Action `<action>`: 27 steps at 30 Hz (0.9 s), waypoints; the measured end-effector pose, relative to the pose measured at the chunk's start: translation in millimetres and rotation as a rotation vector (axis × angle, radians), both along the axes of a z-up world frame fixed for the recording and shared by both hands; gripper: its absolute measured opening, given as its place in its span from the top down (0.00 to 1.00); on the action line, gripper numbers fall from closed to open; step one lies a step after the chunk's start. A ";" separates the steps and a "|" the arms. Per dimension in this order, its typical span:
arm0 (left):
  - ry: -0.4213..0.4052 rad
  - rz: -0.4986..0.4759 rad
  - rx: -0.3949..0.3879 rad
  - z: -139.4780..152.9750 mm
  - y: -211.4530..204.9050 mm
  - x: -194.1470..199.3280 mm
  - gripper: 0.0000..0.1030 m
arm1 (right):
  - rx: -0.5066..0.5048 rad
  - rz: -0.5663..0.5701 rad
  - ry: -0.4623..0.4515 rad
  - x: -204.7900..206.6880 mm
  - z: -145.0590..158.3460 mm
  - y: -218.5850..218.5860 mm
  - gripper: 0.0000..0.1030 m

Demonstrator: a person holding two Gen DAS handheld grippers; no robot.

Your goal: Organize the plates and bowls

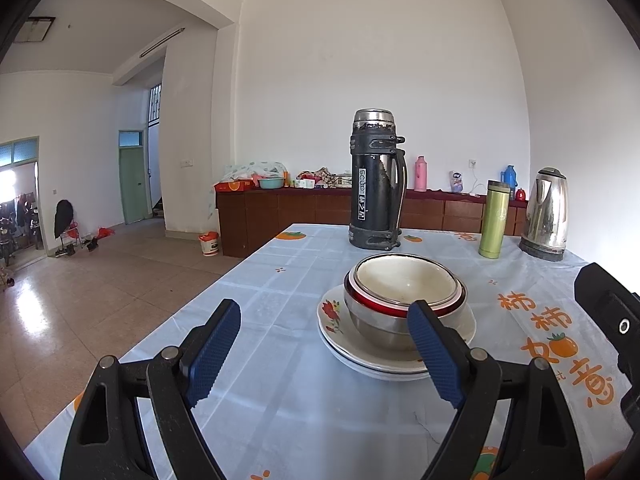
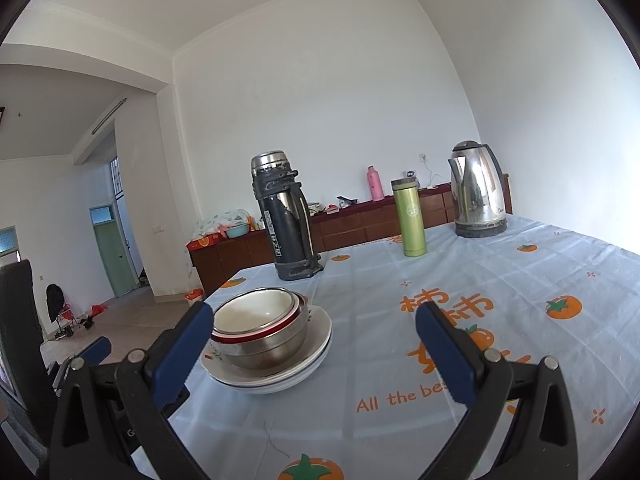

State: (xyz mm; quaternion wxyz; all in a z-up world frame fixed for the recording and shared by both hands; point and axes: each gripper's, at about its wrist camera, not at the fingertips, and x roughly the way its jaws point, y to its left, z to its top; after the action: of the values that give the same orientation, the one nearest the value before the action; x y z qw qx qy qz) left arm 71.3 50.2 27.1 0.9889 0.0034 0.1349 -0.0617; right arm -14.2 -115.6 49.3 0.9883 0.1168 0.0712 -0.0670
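Steel bowls (image 1: 404, 304) sit nested on stacked plates (image 1: 360, 350); your left gripper (image 1: 324, 354) and right gripper (image 2: 316, 354) both gape wide, empty.

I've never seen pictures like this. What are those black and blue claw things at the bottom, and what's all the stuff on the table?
Those are grabbing tools that a person holds, one in each hand. Each has two blue fingers and a small camera looking forward between them, so one picture comes from the left gripper and the other from the right gripper. Both are open and hold nothing. On the tablecloth with its orange fruit pictures sit nested bowls on stacked plates. Behind them stand a tall black flask, a green bottle and a shiny kettle.
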 end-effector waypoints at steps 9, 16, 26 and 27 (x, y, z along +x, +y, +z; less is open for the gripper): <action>-0.011 0.004 0.003 0.6 0.2 -0.4 0.15 | 0.004 -0.001 0.001 0.1 -0.1 -0.2 0.00; -0.004 -0.011 0.011 1.3 -1.5 1.1 0.15 | 0.010 -0.010 -0.001 0.5 -0.2 -0.7 0.00; -0.017 -0.018 -0.072 5.6 7.0 -2.0 0.14 | 0.016 -0.021 0.001 0.8 -0.7 -4.4 0.00; -0.016 -0.015 -0.076 5.8 6.7 -1.8 0.14 | 0.018 -0.022 0.001 0.7 -0.5 -4.7 0.00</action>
State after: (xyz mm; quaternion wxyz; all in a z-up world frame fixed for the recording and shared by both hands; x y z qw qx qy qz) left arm 69.5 56.9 32.9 0.9889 -0.0327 0.1246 -0.0743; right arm -13.5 -120.3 48.9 0.9864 0.1264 0.0708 -0.0775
